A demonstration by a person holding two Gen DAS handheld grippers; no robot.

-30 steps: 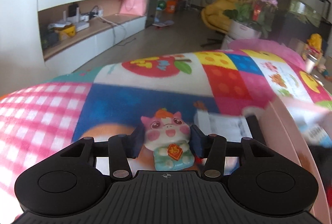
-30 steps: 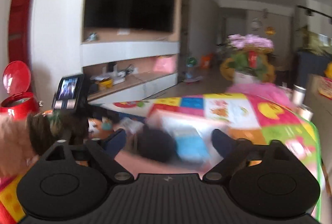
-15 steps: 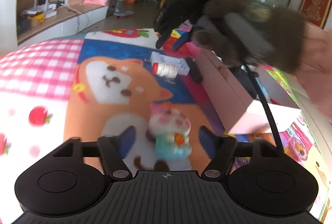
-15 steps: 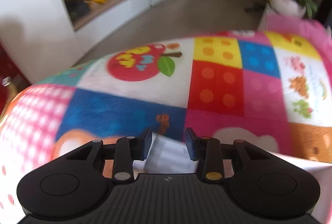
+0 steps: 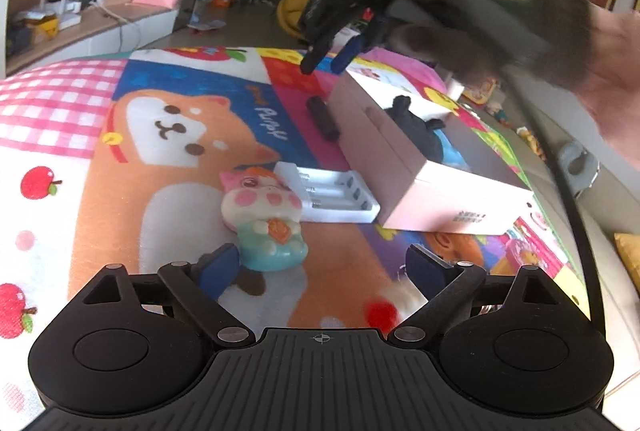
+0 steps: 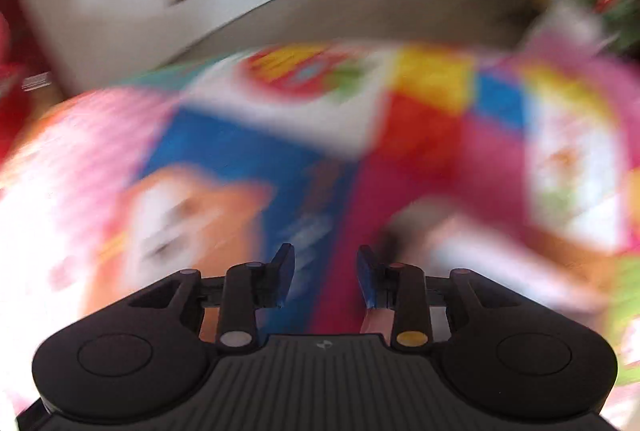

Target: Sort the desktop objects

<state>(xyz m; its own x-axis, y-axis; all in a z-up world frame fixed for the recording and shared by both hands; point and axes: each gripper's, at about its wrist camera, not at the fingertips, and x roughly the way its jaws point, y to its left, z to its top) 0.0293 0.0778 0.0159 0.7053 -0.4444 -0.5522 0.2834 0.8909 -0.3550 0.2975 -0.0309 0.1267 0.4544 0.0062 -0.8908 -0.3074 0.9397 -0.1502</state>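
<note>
The pink box [image 5: 404,167] lies on the patterned counter [image 5: 160,215], the white charger [image 5: 336,197] touching its side and the pig figurine [image 5: 266,215] beside that. Left claw [image 5: 320,263] released, empty; right claw [image 6: 325,273] parted, empty. Best straddle the figurine's body squarely before clenching.

A white plastic battery tray [image 5: 332,197] lies wedged between the pastel cartoon figurine [image 5: 266,217] and the pink cardboard box [image 5: 404,167], blocking that side.
</note>
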